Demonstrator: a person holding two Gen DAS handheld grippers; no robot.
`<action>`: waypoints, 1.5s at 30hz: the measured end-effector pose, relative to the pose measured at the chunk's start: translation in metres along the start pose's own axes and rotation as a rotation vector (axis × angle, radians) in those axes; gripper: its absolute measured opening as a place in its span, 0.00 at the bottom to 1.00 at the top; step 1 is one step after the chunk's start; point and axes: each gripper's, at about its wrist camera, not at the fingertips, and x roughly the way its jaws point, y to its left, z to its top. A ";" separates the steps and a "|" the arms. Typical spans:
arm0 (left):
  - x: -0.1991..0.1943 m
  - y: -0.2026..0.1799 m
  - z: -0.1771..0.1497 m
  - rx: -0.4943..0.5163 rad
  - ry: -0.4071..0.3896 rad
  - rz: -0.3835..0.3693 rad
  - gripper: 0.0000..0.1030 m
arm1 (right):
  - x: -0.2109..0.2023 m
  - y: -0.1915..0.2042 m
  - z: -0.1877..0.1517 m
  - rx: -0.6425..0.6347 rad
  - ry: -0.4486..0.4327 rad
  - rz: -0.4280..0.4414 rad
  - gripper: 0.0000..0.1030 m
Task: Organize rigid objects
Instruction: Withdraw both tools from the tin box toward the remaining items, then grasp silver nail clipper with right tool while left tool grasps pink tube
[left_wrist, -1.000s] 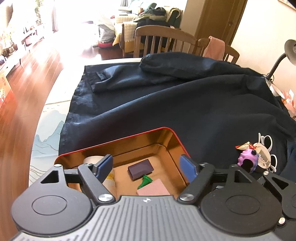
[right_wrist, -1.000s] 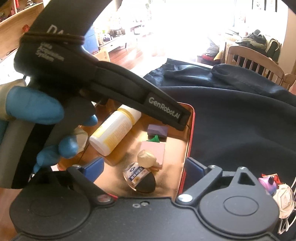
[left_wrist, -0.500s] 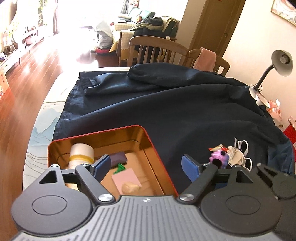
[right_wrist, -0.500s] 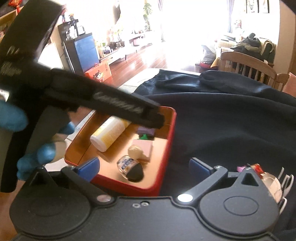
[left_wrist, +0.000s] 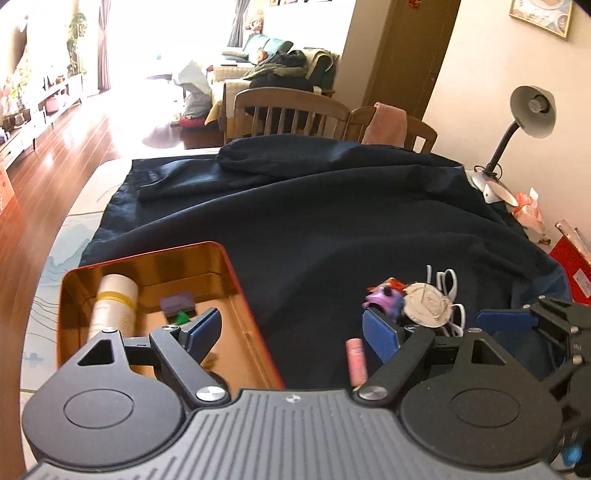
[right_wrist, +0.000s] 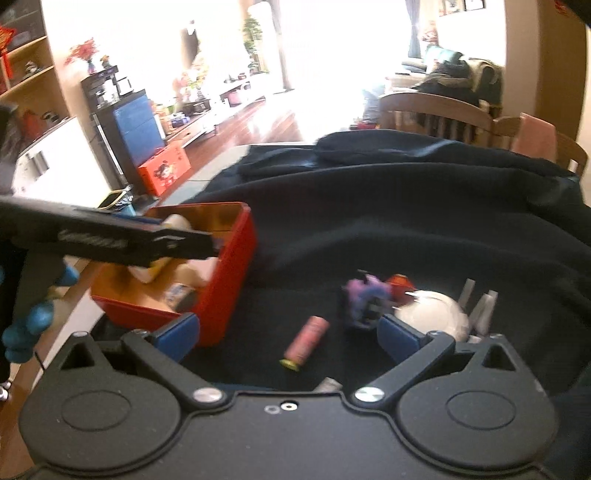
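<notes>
Red-walled tin (left_wrist: 255, 334), gold inside, sits on the dark cloth (left_wrist: 332, 229) over the counter, low left in the left wrist view. In it, counted: one pale bottle (left_wrist: 112, 308) lying on its side with a yellow band, one dark purple block (left_wrist: 178, 301), one small green piece (left_wrist: 181, 316). The rest of the tin floor is hidden behind the left claw (left_wrist: 291, 332), whose blue pads stand wide apart with nothing between them. On the cloth to the right of the tin: one pink cylinder (left_wrist: 356, 360) lying alone, then a cluster of one purple toy (left_wrist: 382, 301), one round beige disc (left_wrist: 428, 304) and white looped cords (left_wrist: 448, 282). A second set of blue pads, the right claw (left_wrist: 506, 319), enters at the right edge. Only this view shows one desk lamp (left_wrist: 532, 110) at the far right.

Right wrist view, blurred. The tin (right_wrist: 229, 280) shows its outer red wall; contents are pale smears, and the bottle (right_wrist: 177, 223) is partly covered by the left claw's black body (right_wrist: 110, 240), gripped by a blue-gloved hand (right_wrist: 33, 321). The right claw (right_wrist: 288, 332) is wide open, holding nothing. The pink cylinder (right_wrist: 306, 341) lies on the cloth between its pads, showing a yellow end cap unseen in the other view. The purple toy (right_wrist: 364, 301) and a white round thing (right_wrist: 436, 312) lie just beyond the right pad. Only here: one blue cabinet (right_wrist: 136, 125) and one orange box (right_wrist: 166, 168) on the floor.
</notes>
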 end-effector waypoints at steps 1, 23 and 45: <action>0.000 -0.004 -0.001 0.001 -0.002 0.002 0.81 | -0.002 -0.007 -0.002 0.007 0.001 -0.008 1.00; 0.066 -0.088 -0.033 0.095 0.095 0.055 0.81 | -0.002 -0.045 -0.045 -0.081 0.111 0.029 0.95; 0.117 -0.090 -0.042 0.146 0.181 0.097 0.59 | 0.050 -0.016 -0.058 -0.079 0.182 0.006 0.65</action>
